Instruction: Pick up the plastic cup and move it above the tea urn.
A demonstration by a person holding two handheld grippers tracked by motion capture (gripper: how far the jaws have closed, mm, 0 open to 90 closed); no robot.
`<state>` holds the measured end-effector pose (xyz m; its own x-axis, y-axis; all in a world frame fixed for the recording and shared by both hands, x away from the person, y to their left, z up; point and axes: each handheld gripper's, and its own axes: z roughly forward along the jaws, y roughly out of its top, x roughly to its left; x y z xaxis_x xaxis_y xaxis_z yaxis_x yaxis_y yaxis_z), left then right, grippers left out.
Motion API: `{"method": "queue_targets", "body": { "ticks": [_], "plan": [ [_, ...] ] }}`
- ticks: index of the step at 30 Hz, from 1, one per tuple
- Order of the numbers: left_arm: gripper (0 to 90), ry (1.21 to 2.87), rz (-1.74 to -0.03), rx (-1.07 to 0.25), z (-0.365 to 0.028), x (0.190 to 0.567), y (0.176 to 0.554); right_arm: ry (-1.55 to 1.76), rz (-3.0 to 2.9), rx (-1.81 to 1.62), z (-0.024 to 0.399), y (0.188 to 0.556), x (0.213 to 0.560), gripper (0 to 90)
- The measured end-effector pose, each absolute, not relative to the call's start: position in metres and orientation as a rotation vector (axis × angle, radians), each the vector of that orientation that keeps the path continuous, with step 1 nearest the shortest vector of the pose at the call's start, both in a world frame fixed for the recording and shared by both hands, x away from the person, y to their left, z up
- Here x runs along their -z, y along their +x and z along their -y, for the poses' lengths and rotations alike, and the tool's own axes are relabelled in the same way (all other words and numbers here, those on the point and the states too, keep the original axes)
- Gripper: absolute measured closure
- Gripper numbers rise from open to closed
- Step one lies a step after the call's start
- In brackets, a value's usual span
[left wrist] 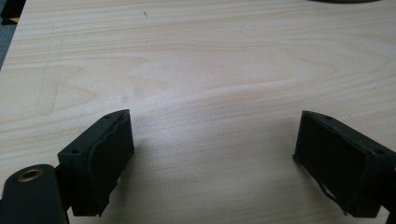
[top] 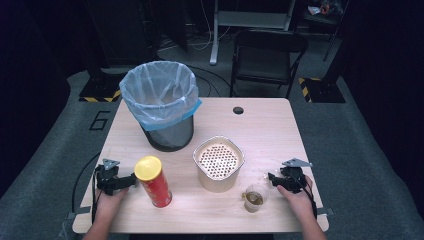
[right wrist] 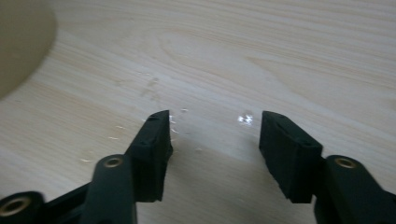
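Left of the table on the floor, "6" (top: 100, 120); both hand-held grippers (top: 131, 181) (top: 272, 178) spread, empty.

Light wood-grain desk (top: 280, 130), rectangular, rounded corners, a round cable hole (top: 238, 110) near the far edge. Black mesh bin (top: 164, 107) with a pale blue liner stands far left on it. Beige tub (top: 218, 163) with a perforated lid sits near the middle. Red snack can (top: 153, 181) with a yellow lid stands upright, front left of the tub. Small clear cup (top: 253, 198) with brownish content sits front right, just beside the tub. Tiny glinting specks (right wrist: 245, 118) scattered on the bare wood in the right gripper view. Desk stands on grey floor (top: 360, 150).
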<state>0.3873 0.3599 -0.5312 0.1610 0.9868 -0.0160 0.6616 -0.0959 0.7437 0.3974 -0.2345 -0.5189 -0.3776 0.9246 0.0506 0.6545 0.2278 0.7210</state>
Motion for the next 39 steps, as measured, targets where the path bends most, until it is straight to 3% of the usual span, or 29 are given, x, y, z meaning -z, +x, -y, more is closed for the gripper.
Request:
{"method": "queue_targets", "body": {
  "ticks": [5, 8, 11, 14, 18, 27, 39],
  "plan": [
    [11.2, 1.822, -1.558, -0.671, -0.360, 0.532, 0.387, 1.393, -2.169, -1.033, 0.220, 0.398, 0.489, 51.8],
    [11.2, 1.821, -1.556, -0.673, -0.360, 0.532, 0.387, 1.325, -2.189, -1.107, 0.208, 0.400, 0.458, 61.7],
    [11.2, 1.823, -1.557, -0.670, -0.360, 0.532, 0.387, 1.228, -2.209, -1.210, 0.189, 0.402, 0.423, 62.0],
    [11.2, 1.823, -1.556, -0.673, -0.360, 0.532, 0.387, 1.196, -2.234, -1.273, 0.177, 0.407, 0.411, 60.6],
    [11.2, 1.824, -1.555, -0.670, -0.360, 0.532, 0.387, 1.167, -2.261, -1.307, 0.162, 0.412, 0.404, 57.2],
    [11.3, 1.828, -1.549, -0.667, -0.360, 0.532, 0.387, 1.120, -2.355, -1.229, 0.135, 0.422, 0.409, 72.7],
    [11.3, 1.832, -1.544, -0.665, -0.360, 0.532, 0.387, 1.100, -2.404, -1.189, 0.129, 0.420, 0.415, 77.6]
  ]
}}
